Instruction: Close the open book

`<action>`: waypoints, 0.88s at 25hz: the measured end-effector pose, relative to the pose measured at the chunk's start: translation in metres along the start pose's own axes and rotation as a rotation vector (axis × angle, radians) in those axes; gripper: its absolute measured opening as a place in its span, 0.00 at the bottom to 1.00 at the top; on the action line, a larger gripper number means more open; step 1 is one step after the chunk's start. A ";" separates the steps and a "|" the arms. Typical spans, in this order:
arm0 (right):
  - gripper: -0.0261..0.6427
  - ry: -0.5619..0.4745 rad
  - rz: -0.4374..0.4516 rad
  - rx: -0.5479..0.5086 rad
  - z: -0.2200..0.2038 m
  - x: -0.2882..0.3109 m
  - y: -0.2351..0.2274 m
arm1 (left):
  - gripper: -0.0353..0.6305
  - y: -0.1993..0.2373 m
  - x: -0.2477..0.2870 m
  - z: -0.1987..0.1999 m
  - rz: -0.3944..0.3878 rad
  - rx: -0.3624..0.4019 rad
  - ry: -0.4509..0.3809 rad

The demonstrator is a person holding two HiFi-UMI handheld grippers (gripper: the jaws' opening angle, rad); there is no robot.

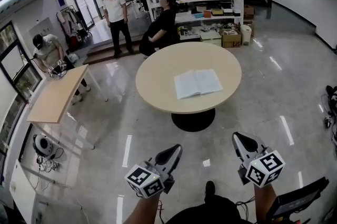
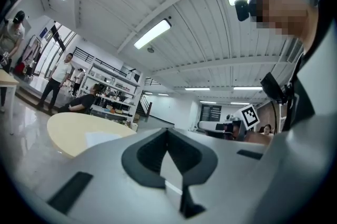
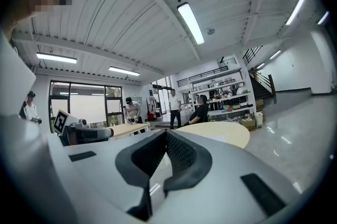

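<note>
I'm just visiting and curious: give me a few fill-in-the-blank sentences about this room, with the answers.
1. The book lies ____, pages up.
2. It rests on the ____ table, not the rectangular table.
3. The left gripper and right gripper both have jaws ____, holding nothing.
Answers: open; round; shut.

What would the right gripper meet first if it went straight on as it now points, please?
Probably the near rim of the round table; only bare floor lies between. Height is unclear, so the right gripper might pass just over it.
</note>
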State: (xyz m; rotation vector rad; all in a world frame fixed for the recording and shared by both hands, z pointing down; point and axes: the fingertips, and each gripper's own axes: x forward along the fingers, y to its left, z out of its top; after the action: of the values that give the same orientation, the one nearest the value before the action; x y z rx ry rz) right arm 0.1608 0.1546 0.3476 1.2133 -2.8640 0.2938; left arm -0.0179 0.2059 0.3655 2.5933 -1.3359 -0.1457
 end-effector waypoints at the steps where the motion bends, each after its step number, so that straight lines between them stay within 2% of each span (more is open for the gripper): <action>1: 0.03 0.000 0.008 -0.001 0.003 0.018 -0.014 | 0.04 0.013 0.016 0.002 0.011 0.001 0.002; 7: 0.03 0.028 0.071 -0.037 0.021 0.108 -0.083 | 0.04 0.077 0.094 0.013 0.080 -0.016 0.013; 9: 0.03 0.032 0.085 -0.016 0.023 0.138 -0.102 | 0.04 0.099 0.115 0.017 0.100 -0.018 0.010; 13: 0.03 0.037 0.111 0.013 0.027 0.194 -0.114 | 0.04 0.148 0.139 0.025 0.128 -0.011 0.010; 17: 0.03 0.038 0.125 0.015 0.032 0.248 -0.132 | 0.04 0.197 0.172 0.029 0.120 -0.034 0.020; 22: 0.03 0.051 0.094 -0.005 0.041 0.318 -0.154 | 0.04 0.263 0.211 0.042 0.097 -0.033 0.016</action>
State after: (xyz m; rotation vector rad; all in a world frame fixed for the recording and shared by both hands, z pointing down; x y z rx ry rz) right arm 0.0509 -0.1832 0.3610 1.0563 -2.8804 0.3150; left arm -0.1107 -0.1200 0.3900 2.4913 -1.4381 -0.1295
